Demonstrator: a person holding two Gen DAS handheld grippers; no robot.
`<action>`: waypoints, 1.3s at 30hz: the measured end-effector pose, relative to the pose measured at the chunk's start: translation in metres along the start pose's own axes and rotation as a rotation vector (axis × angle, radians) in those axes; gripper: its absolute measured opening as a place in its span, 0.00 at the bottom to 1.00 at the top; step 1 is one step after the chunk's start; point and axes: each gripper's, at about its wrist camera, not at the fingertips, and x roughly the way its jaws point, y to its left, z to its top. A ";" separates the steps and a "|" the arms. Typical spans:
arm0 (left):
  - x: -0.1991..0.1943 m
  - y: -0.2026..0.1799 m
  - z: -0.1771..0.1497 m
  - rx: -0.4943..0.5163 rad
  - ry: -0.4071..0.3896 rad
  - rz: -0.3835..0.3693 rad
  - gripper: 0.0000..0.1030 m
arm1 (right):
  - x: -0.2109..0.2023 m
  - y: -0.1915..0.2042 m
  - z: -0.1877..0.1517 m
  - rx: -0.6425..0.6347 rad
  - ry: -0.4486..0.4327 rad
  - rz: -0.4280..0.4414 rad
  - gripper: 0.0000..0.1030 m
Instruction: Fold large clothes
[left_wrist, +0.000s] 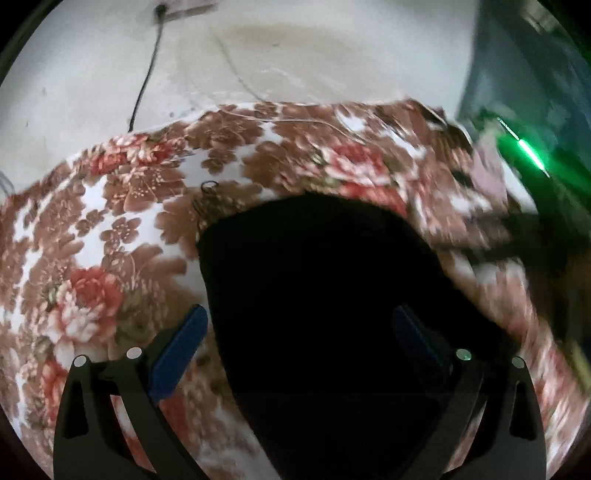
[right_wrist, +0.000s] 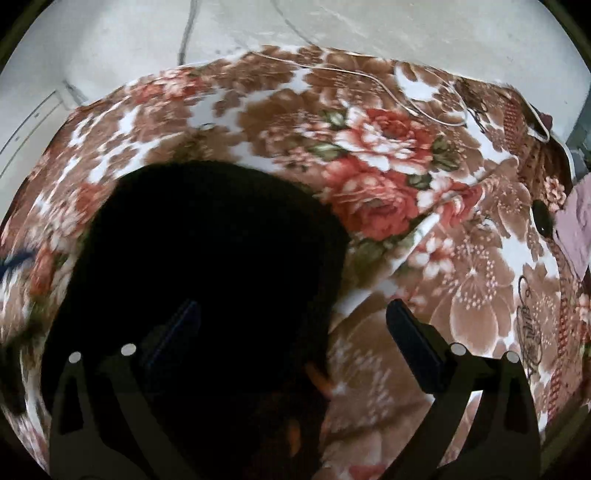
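Observation:
A black garment (left_wrist: 317, 280) lies on a bed covered by a brown, red and white floral blanket (left_wrist: 110, 236). In the left wrist view it fills the lower middle. My left gripper (left_wrist: 301, 339) hovers over it, open, its blue pads wide apart and the cloth under both fingers. In the right wrist view the same black garment (right_wrist: 199, 258) covers the lower left. My right gripper (right_wrist: 291, 332) is open above its right edge, the left finger over the black cloth and the right finger over the floral blanket (right_wrist: 461, 280).
A pale wall (left_wrist: 295, 55) with a black cable (left_wrist: 146, 77) rises behind the bed. A thin white cord (right_wrist: 388, 85) lies on the blanket's far side. A pinkish cloth (right_wrist: 574, 229) sits at the bed's right edge. A green light (left_wrist: 528, 151) glows at right.

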 end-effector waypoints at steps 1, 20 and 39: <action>0.011 0.008 0.012 -0.028 0.012 0.002 0.95 | -0.001 0.005 -0.004 -0.009 0.005 0.004 0.95; 0.081 0.043 0.010 -0.162 0.150 0.039 0.95 | 0.024 -0.011 -0.095 0.073 0.178 0.021 0.95; -0.028 0.052 -0.066 -0.376 0.221 -0.141 0.95 | -0.032 -0.061 -0.066 0.199 0.191 0.140 0.95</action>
